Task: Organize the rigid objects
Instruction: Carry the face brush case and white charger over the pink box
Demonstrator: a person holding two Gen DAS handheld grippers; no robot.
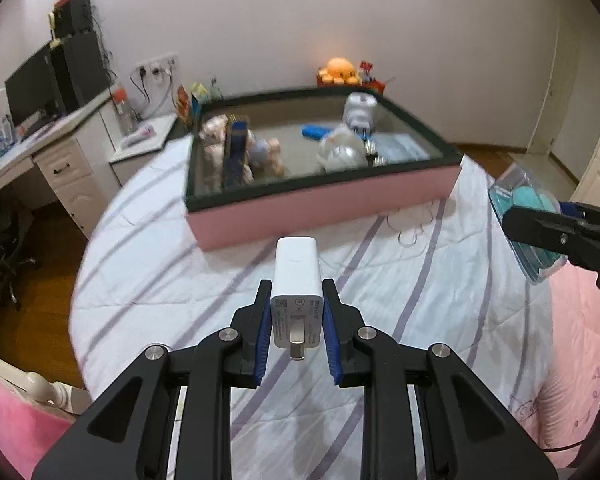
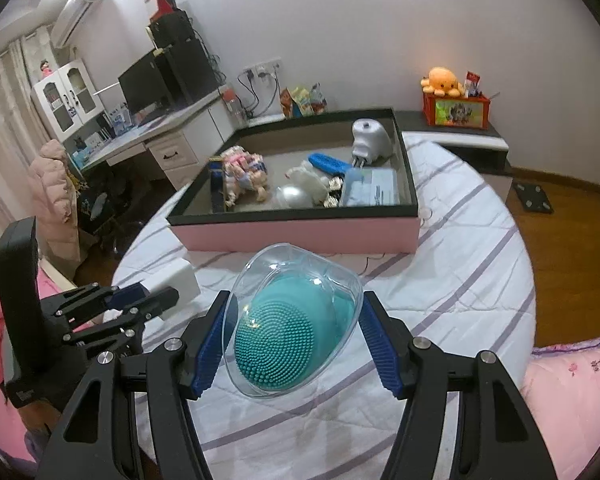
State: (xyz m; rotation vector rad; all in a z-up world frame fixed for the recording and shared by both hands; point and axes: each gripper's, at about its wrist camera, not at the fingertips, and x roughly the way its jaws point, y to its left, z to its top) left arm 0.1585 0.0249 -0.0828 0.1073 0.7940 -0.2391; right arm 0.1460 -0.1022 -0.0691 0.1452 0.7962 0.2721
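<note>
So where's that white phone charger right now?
The white charger is clamped in the left gripper, held above the striped bedspread just in front of the pink box; the right wrist view shows it at left.

Left gripper [image 1: 297, 312]: matte black linkage arms with triangular cut-outs, round silver pivot screws at each joint, ribbed blue pads lining the fingers [image 1: 262, 336]. Right gripper [image 2: 296, 344]: identical black frame, silver screws, blue ribbed pads. Left unit carries an upright black block-shaped handle.
</note>
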